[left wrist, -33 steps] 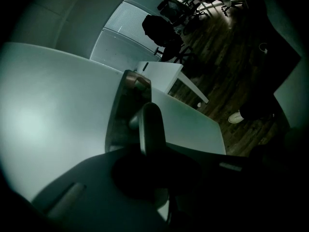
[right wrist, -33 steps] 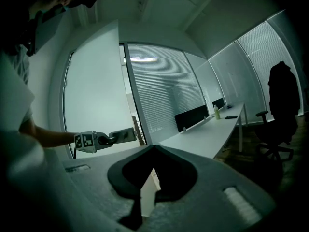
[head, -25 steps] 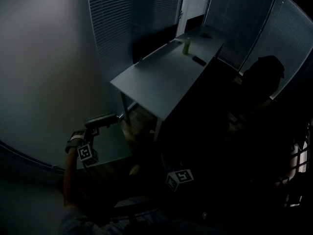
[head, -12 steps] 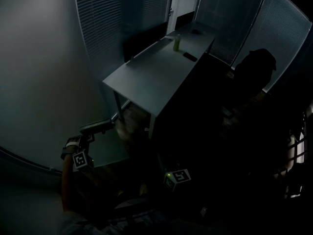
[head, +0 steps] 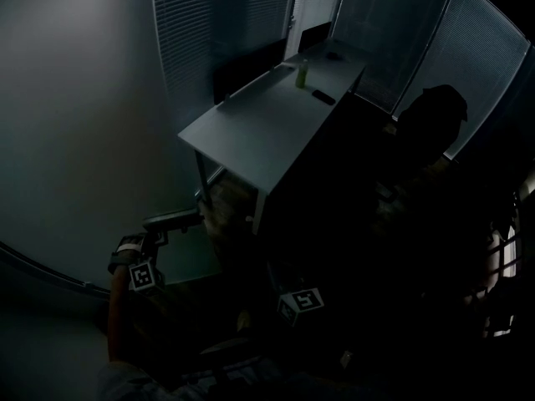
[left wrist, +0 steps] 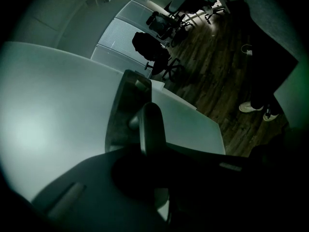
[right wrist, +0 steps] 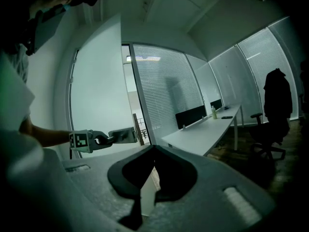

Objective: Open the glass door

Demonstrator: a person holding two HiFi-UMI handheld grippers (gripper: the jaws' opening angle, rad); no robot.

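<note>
Glass door (right wrist: 96, 91) pale, just beside left gripper (head: 191, 218), clenched, empty. Right gripper (right wrist: 152, 148) clenched too, empty. Long desk (head: 267, 132) near, green bottle (head: 302, 73) on top, chair (right wrist: 263, 146) past desk.

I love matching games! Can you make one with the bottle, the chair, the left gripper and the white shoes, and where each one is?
Things:
1 bottle
2 chair
3 left gripper
4 shoes

Places:
A worn by a person
B at the glass door
C on the desk
D beside the desk

Pairs: 1-C, 2-D, 3-B, 4-A
</note>
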